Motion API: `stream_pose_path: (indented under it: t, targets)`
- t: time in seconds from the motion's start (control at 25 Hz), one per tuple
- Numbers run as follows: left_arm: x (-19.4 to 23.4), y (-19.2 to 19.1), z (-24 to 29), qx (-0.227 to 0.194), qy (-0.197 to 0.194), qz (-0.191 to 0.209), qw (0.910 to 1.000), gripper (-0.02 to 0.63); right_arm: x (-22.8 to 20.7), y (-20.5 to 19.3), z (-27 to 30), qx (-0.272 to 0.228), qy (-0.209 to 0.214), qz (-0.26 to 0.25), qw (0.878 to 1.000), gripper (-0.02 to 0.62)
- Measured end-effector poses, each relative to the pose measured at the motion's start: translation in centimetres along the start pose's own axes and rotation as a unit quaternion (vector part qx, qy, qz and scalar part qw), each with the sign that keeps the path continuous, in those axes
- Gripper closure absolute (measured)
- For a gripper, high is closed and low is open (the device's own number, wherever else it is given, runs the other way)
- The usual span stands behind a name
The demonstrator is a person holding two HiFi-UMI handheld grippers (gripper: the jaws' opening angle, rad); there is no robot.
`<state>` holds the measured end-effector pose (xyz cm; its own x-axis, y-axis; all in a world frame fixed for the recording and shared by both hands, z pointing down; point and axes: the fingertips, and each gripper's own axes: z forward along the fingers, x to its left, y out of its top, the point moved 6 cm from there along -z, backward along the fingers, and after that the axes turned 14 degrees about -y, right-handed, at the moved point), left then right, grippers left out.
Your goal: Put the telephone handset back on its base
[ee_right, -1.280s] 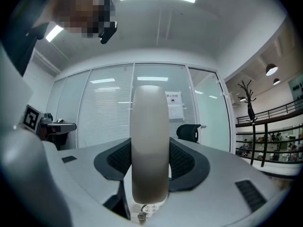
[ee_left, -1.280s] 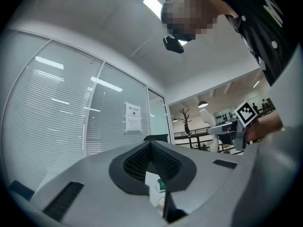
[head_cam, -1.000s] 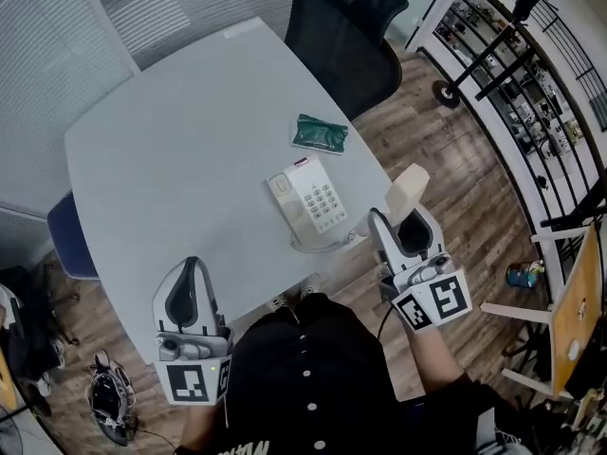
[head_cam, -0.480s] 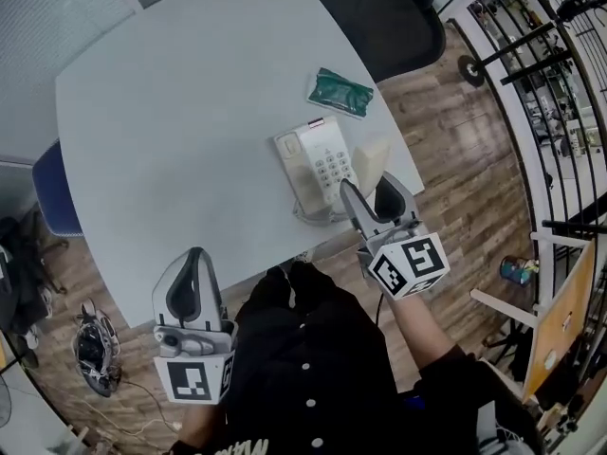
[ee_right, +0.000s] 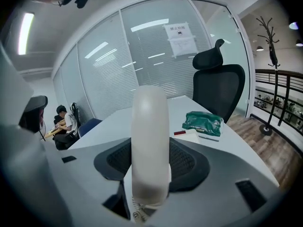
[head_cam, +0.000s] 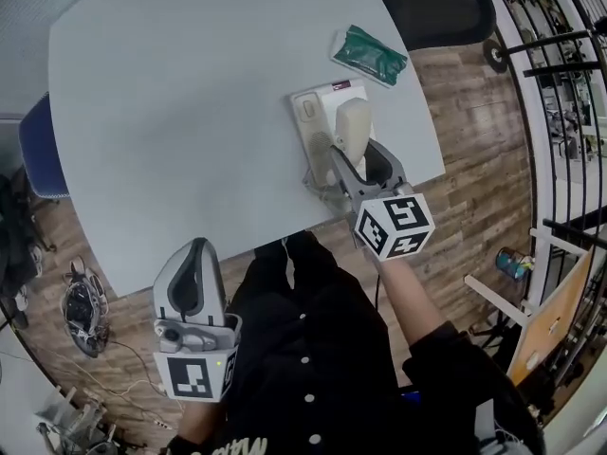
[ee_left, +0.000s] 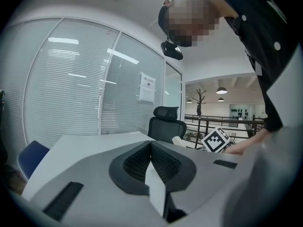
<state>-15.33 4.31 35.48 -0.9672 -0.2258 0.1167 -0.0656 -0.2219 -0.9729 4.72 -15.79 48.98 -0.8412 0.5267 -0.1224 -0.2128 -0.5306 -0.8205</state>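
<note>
The cream telephone handset [head_cam: 352, 129] stands between the jaws of my right gripper [head_cam: 352, 166], which is shut on it. It hangs over the keypad side of the white telephone base [head_cam: 313, 114], near the table's front right edge. In the right gripper view the handset [ee_right: 150, 141] rises upright between the pads, its coiled cord showing at the bottom, and a corner of the base [ee_right: 185, 135] peeks out behind it. My left gripper [head_cam: 193, 254] hangs off the table at the lower left, shut and empty; its jaws [ee_left: 150, 162] meet in the left gripper view.
A green pouch [head_cam: 369, 55] lies on the grey table [head_cam: 180, 93] beyond the phone. A black office chair [ee_right: 220, 86] stands at the far right side, a blue chair [head_cam: 36, 150] at the left. Wood floor and a black railing [head_cam: 560, 83] lie to the right.
My right gripper has carried the handset from beyond the table's right edge leftward, to above the phone base. The left gripper has stayed low at the left.
</note>
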Motion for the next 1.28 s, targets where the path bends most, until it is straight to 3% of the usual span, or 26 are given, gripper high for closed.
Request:
stream_pose_path:
  t: [0.48, 0.8, 1.16, 1.28]
  targets:
    - [-0.1, -2.3, 0.0, 0.036, -0.004, -0.015, 0.9992, 0.591, 0.9, -3.0, 3.3, 0.023, -0.021, -0.009, 0.999, 0.368]
    - [-0.2, -3.3, 0.5, 0.045, -0.009, -0.024, 0.9987, 0.591, 2.0, -4.1, 4.8, 0.023, -0.072, -0.010, 0.997, 0.368]
    - [-0.2, -5.2, -0.1, 0.084, -0.003, -0.054, 0.9950, 0.591, 2.8, -4.6, 6.5, 0.038, -0.101, -0.017, 0.994, 0.367]
    - [0.2, -5.2, 0.4, 0.072, -0.003, -0.049, 0.9962, 0.591, 3.0, -4.9, 7.1, 0.041, -0.104, -0.028, 0.993, 0.368]
